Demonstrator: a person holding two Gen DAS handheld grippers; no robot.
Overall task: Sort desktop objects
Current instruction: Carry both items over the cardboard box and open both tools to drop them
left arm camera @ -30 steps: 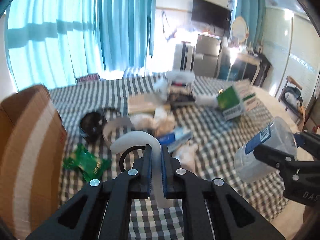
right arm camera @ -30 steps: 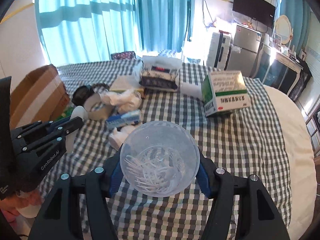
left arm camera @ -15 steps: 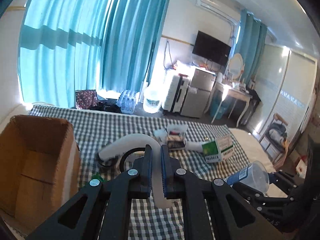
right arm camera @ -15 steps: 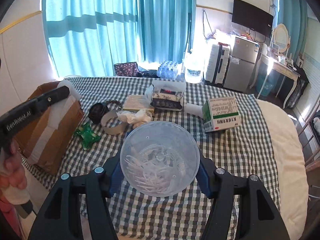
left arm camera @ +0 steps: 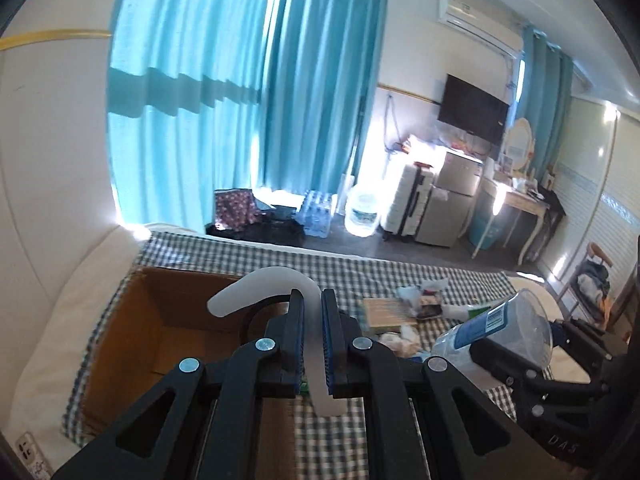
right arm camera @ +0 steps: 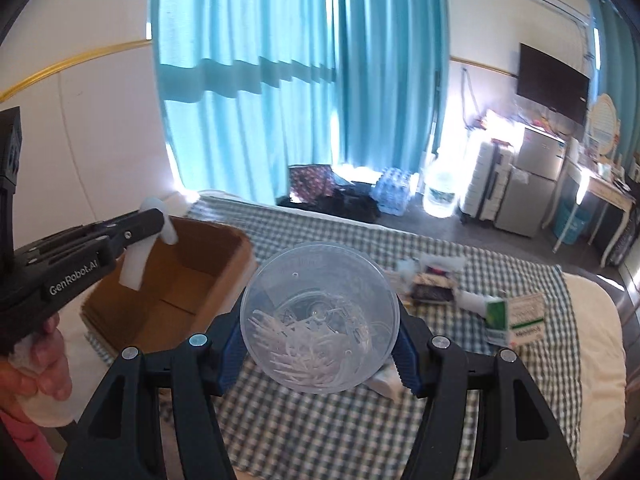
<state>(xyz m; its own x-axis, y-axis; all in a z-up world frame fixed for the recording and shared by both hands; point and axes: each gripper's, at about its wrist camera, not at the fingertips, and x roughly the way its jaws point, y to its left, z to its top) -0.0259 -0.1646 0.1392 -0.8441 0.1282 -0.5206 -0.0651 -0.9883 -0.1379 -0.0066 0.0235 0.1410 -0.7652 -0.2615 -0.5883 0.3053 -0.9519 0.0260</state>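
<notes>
My left gripper is shut on a white curved hook-shaped piece, held in the air over the open cardboard box. From the right wrist view the same left gripper hangs above the box with the white piece pinched in it. My right gripper is shut on a clear plastic tub holding white sticks, lifted above the checked cloth. That tub, with its blue label, also shows at the right of the left wrist view.
On the checked cloth lie a green-and-white medicine box, a dark printed packet, a flat tan pad and crumpled white wrappers. A person's hand grips the left tool. Curtains, suitcases and a water jug stand beyond.
Both grippers have risen and swung left with their loads. The white piece now hangs over the open box, and the tub has come higher above the cloth.
</notes>
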